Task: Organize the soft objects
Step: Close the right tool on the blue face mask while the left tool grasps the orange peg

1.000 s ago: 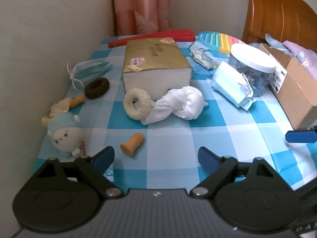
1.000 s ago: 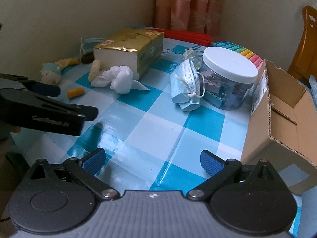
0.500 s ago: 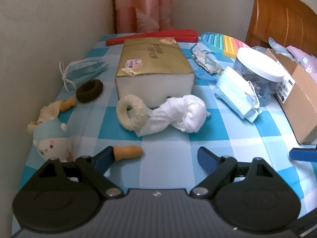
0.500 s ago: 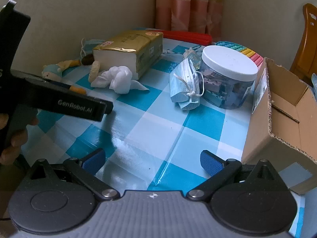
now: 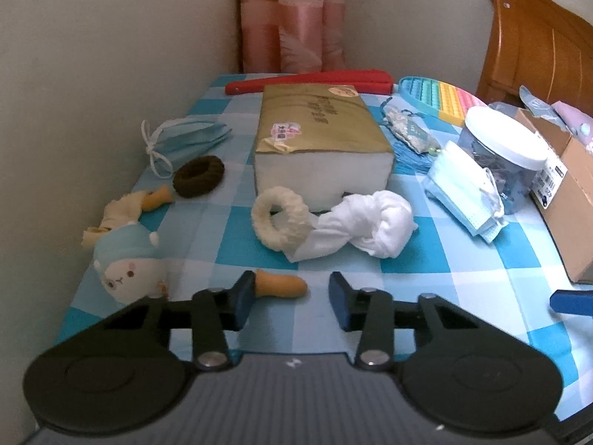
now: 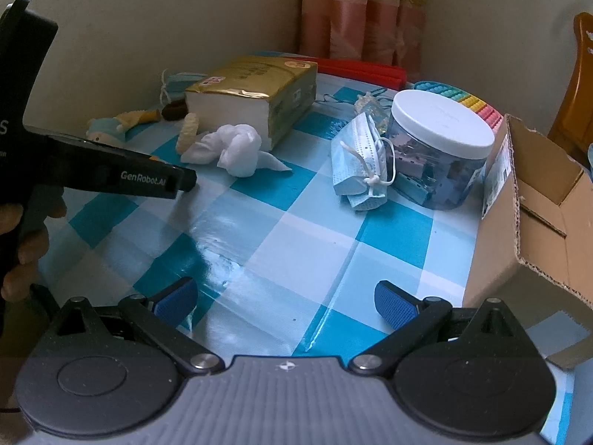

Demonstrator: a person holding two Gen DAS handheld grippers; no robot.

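Observation:
A small orange foam cone (image 5: 281,285) lies on the checked tablecloth between the fingers of my left gripper (image 5: 291,293), whose jaws are closing. The left pad touches its wide end and the right pad stands a little clear of its tip. Just left sits a plush sheep doll (image 5: 126,263). Beyond lie a cream scrunchie (image 5: 280,218), a knotted white cloth (image 5: 367,230) and a brown scrunchie (image 5: 199,176). My right gripper (image 6: 285,293) hangs open over bare tablecloth, holding nothing. In the right wrist view the left gripper (image 6: 185,185) reaches in from the left.
A gold tissue pack (image 5: 318,141) stands mid-table. Blue face masks (image 5: 463,193) lean on a white-lidded jar (image 5: 504,148). An open cardboard box (image 6: 537,215) fills the right edge. Another mask (image 5: 189,141) lies by the left wall. A person's hand (image 6: 22,252) holds the left gripper.
My left gripper has shifted so the orange cone now lies between its fingers, and its jaws have narrowed a lot. The right gripper has not moved.

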